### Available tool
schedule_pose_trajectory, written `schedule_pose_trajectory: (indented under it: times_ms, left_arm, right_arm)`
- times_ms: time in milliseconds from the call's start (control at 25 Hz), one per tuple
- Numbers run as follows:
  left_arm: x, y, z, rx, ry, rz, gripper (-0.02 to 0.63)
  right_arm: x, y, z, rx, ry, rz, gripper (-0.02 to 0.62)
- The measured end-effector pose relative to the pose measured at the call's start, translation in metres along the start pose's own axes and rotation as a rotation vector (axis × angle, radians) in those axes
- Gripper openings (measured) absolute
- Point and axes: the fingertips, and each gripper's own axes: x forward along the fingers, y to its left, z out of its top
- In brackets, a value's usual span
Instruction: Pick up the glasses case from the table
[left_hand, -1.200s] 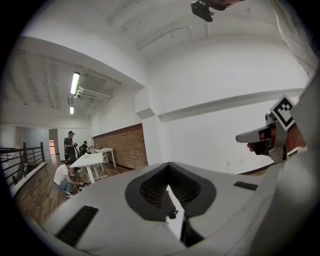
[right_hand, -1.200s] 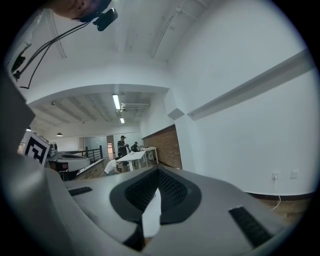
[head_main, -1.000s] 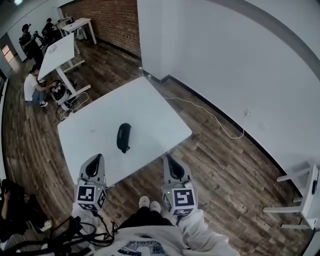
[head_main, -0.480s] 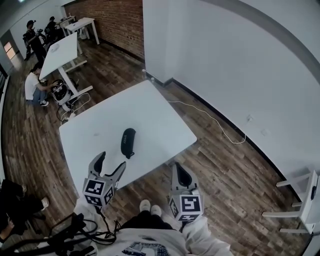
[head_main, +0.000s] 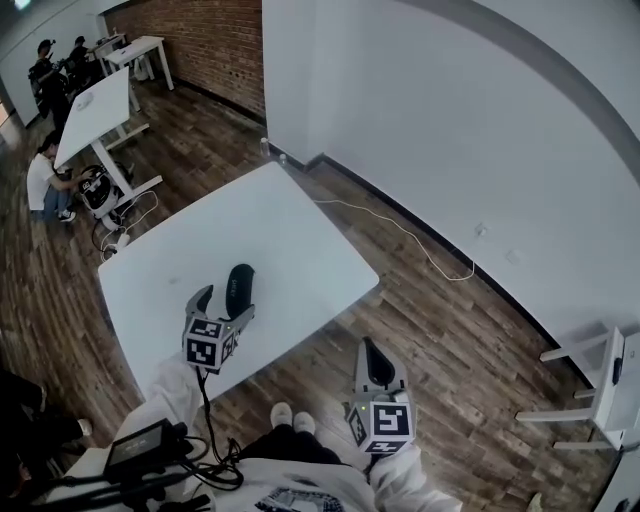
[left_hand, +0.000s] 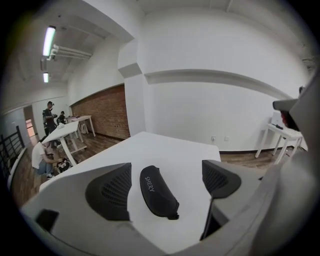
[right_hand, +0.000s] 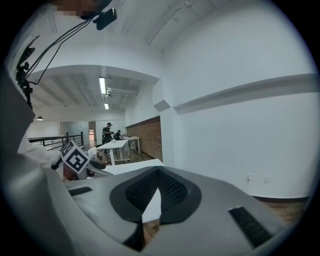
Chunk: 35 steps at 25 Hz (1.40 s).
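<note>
One glasses case on the table between the left claw's wide, opening jaws; apparently untouched.

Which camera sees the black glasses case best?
The left gripper view: the glasses case lies large and close between the opening jaws of the left hand-held gripper, lettering readable. The head view shows it small on the white table. The right gripper view misses it.
</note>
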Motion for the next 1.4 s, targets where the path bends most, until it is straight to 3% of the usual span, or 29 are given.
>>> schedule_pose_trajectory:
  times_ms: [120, 280, 560, 680, 760, 880, 1080, 1400]
  left_arm:
    - [0.042, 0.011, -0.016, -0.016, 0.088, -0.012, 0.462]
    - [0.079, 0.028, -0.04, -0.057, 0.193, 0.036, 0.462]
    - [0.112, 0.035, -0.061, -0.119, 0.315, 0.068, 0.462]
    - [0.104, 0.034, -0.092, -0.19, 0.439, 0.078, 0.462]
    - [0.111, 0.036, -0.092, -0.186, 0.418, 0.071, 0.452]
    - [0.114, 0.034, -0.092, -0.163, 0.429, 0.048, 0.38]
    - [0.105, 0.031, -0.086, -0.143, 0.441, 0.021, 0.351]
    - [0.043, 0.008, -0.002, -0.095, 0.18, -0.048, 0.337]
  right_arm:
    - [-0.007, -0.016, 0.0, -0.006, 0.011, -0.051, 0.007]
    - [-0.017, -0.034, -0.006, -0.01, 0.034, -0.116, 0.006]
    - [-0.017, -0.048, -0.008, -0.008, 0.049, -0.163, 0.006]
    - [-0.021, -0.047, -0.007, -0.014, 0.049, -0.167, 0.008]
    - [-0.023, -0.049, -0.006, -0.01, 0.047, -0.171, 0.008]
    - [-0.024, -0.052, -0.005, -0.013, 0.046, -0.181, 0.006]
    - [-0.02, -0.051, -0.004, -0.011, 0.041, -0.177, 0.008]
    - [-0.01, -0.034, -0.007, 0.001, 0.024, -0.116, 0.006]
